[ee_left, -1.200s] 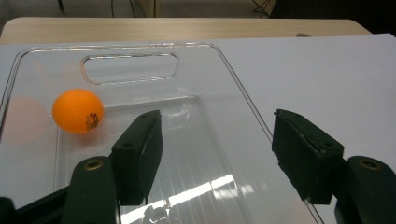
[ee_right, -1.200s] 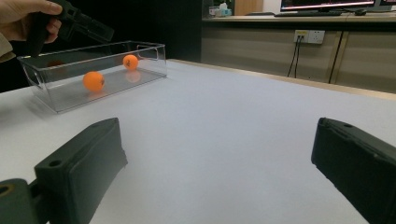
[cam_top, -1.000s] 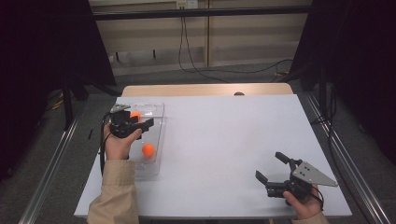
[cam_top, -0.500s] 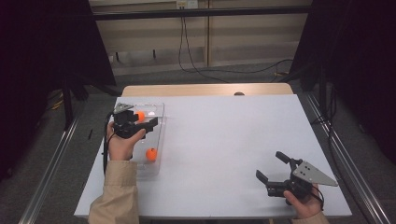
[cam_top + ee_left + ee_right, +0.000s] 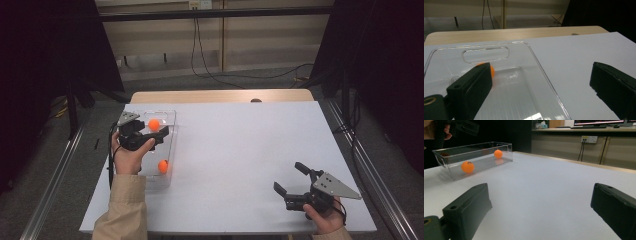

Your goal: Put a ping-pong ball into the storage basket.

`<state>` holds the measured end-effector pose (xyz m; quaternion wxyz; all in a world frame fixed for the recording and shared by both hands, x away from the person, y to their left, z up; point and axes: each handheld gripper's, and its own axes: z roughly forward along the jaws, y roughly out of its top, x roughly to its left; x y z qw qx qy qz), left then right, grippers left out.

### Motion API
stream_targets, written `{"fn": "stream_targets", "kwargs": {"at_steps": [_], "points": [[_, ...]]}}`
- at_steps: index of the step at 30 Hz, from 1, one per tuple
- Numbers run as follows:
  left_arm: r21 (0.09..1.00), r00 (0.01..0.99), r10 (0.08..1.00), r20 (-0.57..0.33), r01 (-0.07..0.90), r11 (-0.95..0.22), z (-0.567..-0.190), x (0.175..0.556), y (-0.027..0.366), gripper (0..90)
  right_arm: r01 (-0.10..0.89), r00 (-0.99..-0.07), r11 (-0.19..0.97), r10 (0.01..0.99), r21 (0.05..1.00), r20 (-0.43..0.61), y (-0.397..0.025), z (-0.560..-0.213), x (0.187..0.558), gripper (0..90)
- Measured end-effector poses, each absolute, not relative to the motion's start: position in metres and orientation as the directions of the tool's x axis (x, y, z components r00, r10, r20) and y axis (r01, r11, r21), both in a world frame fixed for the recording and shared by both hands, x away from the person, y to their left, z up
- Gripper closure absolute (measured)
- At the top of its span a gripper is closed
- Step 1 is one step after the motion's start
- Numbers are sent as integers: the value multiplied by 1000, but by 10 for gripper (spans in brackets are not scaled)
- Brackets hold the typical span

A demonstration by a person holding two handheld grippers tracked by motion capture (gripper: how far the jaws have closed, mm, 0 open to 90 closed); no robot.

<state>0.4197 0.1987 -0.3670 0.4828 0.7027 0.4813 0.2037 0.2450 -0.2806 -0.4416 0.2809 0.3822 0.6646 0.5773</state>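
Observation:
A clear plastic bin (image 5: 170,150) stands at the table's left with two orange balls in it. One ball (image 5: 154,124) lies at the far end, the other (image 5: 163,166) toward the near end. My left gripper (image 5: 159,134) hovers open over the bin with nothing between its jaws. In the left gripper view the far ball (image 5: 491,70) peeks out from behind the left jaw, over the bin's rim (image 5: 534,57). My right gripper (image 5: 287,176) stands open and empty at the front right. The right gripper view shows the bin (image 5: 506,151) and both balls (image 5: 467,167) (image 5: 498,153) far off to the left.
The white table top (image 5: 250,145) stretches wide between bin and right gripper. A wooden strip (image 5: 220,96) runs along its far edge. Metal rails (image 5: 55,175) flank both sides, and cables lie on the floor behind.
The nearer ball has rolled a little toward the bin's near end. The far ball shows more beside the left gripper. The right gripper has not moved.

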Motion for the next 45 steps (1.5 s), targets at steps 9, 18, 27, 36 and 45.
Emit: {"fn": "stream_targets", "kwargs": {"at_steps": [9, 18, 27, 36, 45], "points": [[893, 479, 861, -171, 445, -70, -370, 405, 198, 35, 181, -549, 48, 834, 982, 61, -280, -441, 244, 15], [903, 485, 857, -174, 425, -57, -371, 390, 201, 34, 180, -548, 48, 834, 983, 60, -280, -441, 243, 15], [913, 511, 837, -196, 407, -35, -374, 379, 207, 35, 180, -549, 53, 834, 982, 56, -281, -441, 243, 15], [923, 524, 832, -180, 382, -41, -379, 368, 206, 34, 180, -548, 48, 834, 982, 59, -281, -441, 242, 15], [933, 529, 828, -185, 359, -21, -390, 349, 214, 35, 179, -547, 49, 835, 983, 57, -281, -441, 242, 15]]}}
